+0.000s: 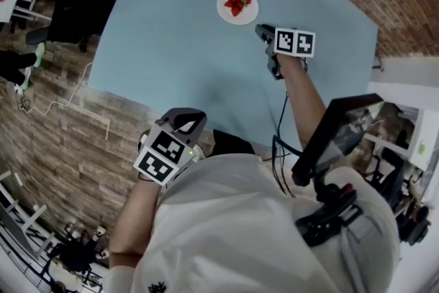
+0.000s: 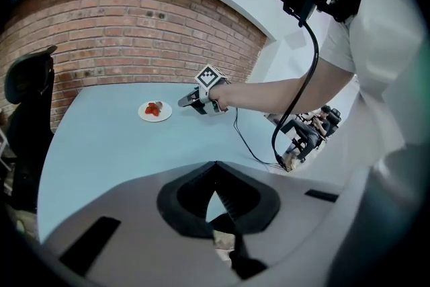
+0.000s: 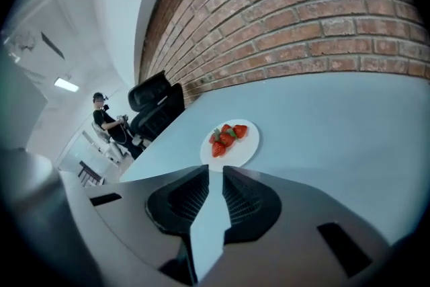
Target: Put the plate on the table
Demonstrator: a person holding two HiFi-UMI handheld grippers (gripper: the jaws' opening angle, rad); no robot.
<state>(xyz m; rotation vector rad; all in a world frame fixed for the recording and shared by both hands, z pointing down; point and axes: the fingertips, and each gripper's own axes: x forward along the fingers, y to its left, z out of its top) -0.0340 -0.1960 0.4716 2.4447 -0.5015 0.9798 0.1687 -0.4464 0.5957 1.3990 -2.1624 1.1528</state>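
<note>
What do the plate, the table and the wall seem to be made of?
Plate: white, smooth, slightly glossy; ceramic or melamine, unclear which. Table: pale blue, matte, no grain; probably laminate or painted board. Wall: red brick, pale mortar joints, rough, unpainted.

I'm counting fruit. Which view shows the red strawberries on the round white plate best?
The right gripper view: the red strawberries lie close on the round white plate, with separate berries visible. The head view and the left gripper view show only a small, distant red patch.
</note>
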